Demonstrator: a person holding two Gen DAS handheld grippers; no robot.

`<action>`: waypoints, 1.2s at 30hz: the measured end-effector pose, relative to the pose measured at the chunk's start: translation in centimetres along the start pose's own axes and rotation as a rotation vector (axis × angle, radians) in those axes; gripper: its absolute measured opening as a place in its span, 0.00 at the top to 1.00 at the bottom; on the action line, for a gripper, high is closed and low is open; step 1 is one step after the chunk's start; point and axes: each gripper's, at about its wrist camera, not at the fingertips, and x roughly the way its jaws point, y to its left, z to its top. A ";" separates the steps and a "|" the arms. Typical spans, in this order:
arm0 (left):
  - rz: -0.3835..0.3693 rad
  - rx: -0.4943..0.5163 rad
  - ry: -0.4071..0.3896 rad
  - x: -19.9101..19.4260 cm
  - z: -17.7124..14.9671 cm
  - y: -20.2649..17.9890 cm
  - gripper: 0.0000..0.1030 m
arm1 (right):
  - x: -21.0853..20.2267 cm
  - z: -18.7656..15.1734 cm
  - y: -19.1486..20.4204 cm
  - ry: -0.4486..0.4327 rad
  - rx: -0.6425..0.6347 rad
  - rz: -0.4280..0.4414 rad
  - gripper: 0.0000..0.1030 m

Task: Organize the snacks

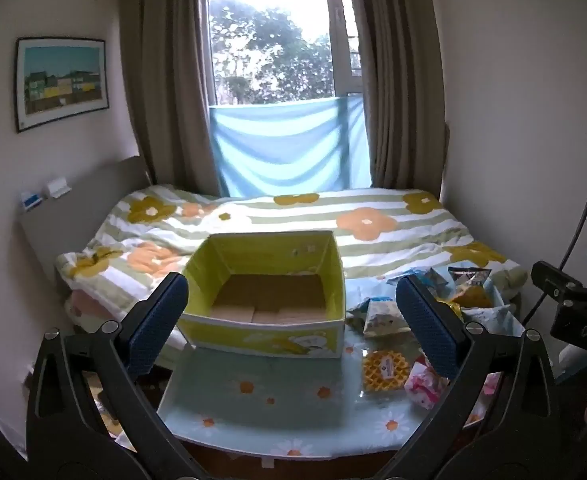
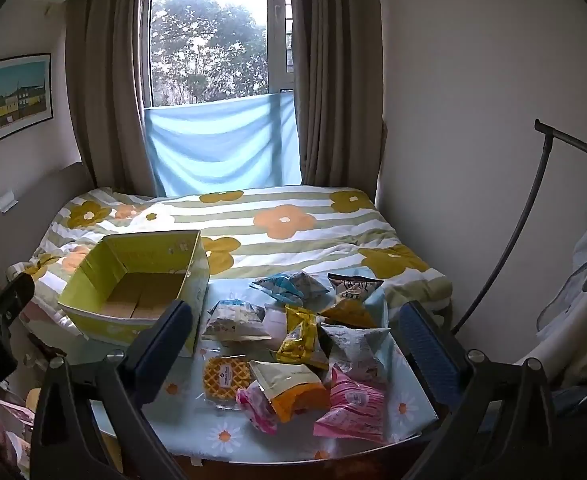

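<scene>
An open yellow-green box (image 1: 265, 320) (image 2: 133, 300) stands on the table's left part, empty with a brown floor. A pile of snack packets (image 2: 305, 332) lies on the right part: a waffle pack (image 2: 226, 376) (image 1: 385, 370), pink packets (image 2: 353, 404), a yellow wrapper (image 2: 301, 338), an orange-and-cream pouch (image 2: 293, 390), white and blue bags. My left gripper (image 1: 293, 328) is open and empty, above the table in front of the box. My right gripper (image 2: 293, 352) is open and empty, above the snack pile.
The table (image 1: 253, 396) has a light blue daisy-print cloth. Behind it is a bed with a flowered striped quilt (image 2: 285, 232), then a curtained window. A dark metal stand (image 2: 525, 232) and a chair are at the right.
</scene>
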 end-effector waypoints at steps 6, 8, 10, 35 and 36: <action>-0.007 -0.013 0.036 0.6 -0.2 0.1 0.00 | 0.2 0.1 0.4 0.001 0.000 -0.002 0.00; -0.013 -0.013 0.045 0.7 -0.4 0.0 0.00 | 0.3 0.1 0.5 0.001 0.001 -0.001 0.00; -0.020 -0.018 0.052 0.8 -0.3 0.1 0.00 | 0.3 0.1 0.4 0.001 -0.001 -0.001 0.00; -0.026 -0.041 0.062 0.9 -0.3 0.5 0.00 | -0.1 0.1 0.6 -0.003 -0.009 0.005 0.00; -0.027 -0.043 0.063 0.9 -0.3 0.4 0.00 | -0.1 0.2 0.6 -0.002 -0.008 0.005 0.00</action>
